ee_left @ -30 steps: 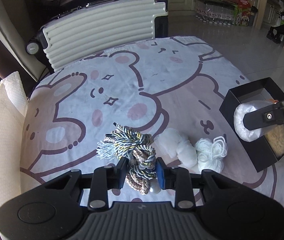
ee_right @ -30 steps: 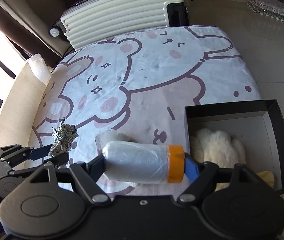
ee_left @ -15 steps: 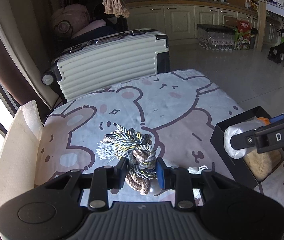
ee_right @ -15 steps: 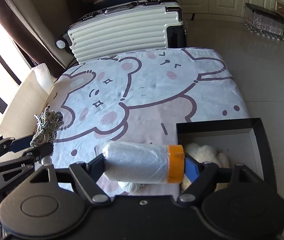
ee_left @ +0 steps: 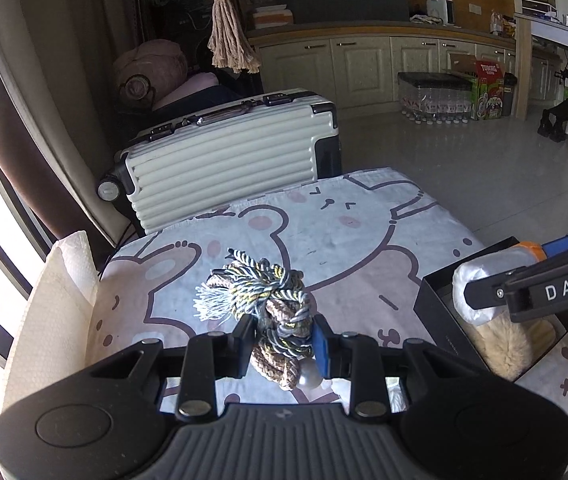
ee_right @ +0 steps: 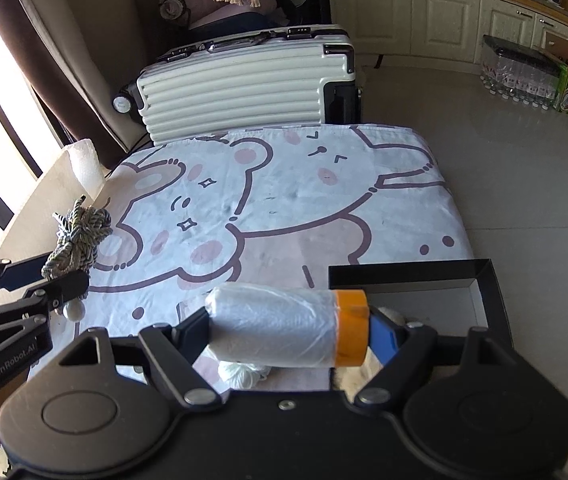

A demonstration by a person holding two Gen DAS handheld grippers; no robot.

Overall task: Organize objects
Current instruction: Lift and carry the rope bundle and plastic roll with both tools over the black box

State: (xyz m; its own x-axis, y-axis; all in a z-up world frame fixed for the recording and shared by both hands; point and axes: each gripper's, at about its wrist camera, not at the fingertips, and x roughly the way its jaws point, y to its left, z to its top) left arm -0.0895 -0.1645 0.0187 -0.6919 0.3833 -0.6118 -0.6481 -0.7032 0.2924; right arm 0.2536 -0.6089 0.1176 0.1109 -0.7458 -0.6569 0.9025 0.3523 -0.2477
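My left gripper is shut on a knotted bundle of grey, gold and brown rope and holds it above the bear-print table; it also shows in the right wrist view. My right gripper is shut on a white plastic-wrapped roll with an orange end, held above the near edge of a black box. In the left wrist view the roll hangs over the box, which holds a fluffy cream object.
A cream ribbed suitcase stands behind the table. White bubble wrap over a board lies along the left edge. White yarn lies on the table under the right gripper. Bottles and cartons stand on the floor beyond.
Both grippers have risen with their loads. The rope bundle has come up off the table, and the white yarn balls have dropped out of the left wrist view.
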